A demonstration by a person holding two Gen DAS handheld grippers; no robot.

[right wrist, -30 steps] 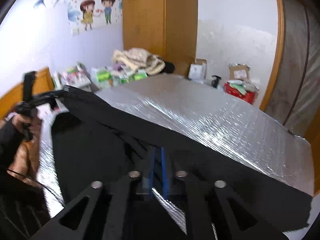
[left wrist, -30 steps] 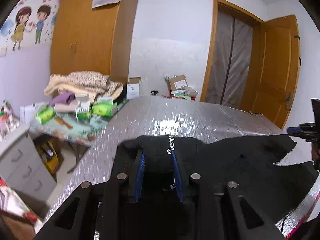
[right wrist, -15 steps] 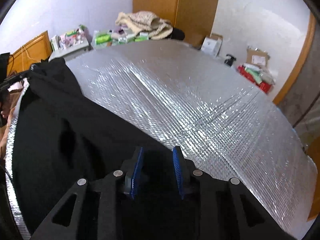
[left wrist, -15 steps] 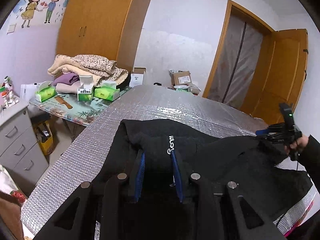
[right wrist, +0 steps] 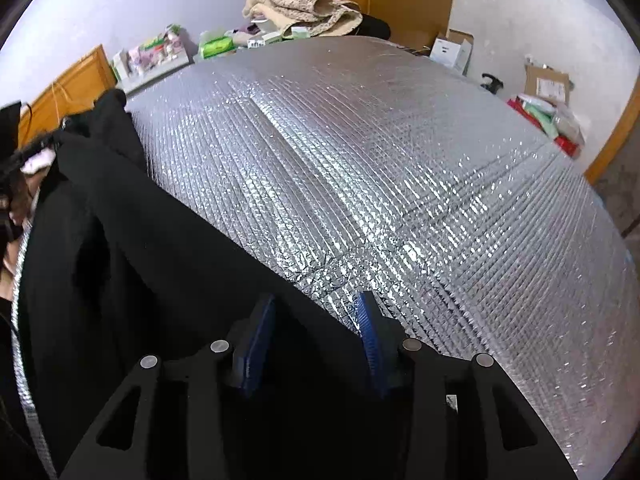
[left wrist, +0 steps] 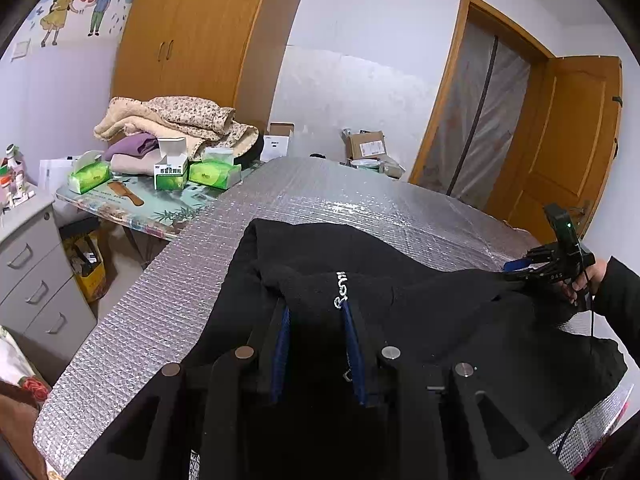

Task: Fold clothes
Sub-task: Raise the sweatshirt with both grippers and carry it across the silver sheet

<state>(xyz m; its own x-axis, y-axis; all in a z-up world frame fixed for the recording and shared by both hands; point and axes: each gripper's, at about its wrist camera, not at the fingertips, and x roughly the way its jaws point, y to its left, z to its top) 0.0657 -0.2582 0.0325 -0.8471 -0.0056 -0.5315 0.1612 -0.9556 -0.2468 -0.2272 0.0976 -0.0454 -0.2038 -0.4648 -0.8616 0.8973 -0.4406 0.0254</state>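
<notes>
A black garment [left wrist: 440, 320] with small white lettering lies spread across the near part of the silver foil-covered table [left wrist: 320, 200]. My left gripper [left wrist: 316, 320] is shut on a thick bunched fold at its left end, and the cloth drapes over the blue pads. In the right wrist view the garment [right wrist: 120, 260] lies flat, its edge running diagonally between the fingers. There my right gripper [right wrist: 316, 320] stands open, pads wide apart, low over that edge. From the left wrist view, the right gripper [left wrist: 552, 268] sits at the garment's far right end, held by a hand.
A side table [left wrist: 132, 208] at the left holds green tissue boxes [left wrist: 212, 172] and piled blankets [left wrist: 176, 120]. Grey drawers [left wrist: 32, 272] stand near left. Cardboard boxes [right wrist: 452, 50] and an orange door [left wrist: 568, 148] lie beyond the foil table [right wrist: 360, 160].
Both grippers have lowered the garment from the air onto the table. My right gripper, shut on the cloth one second ago, has opened wide and let go.
</notes>
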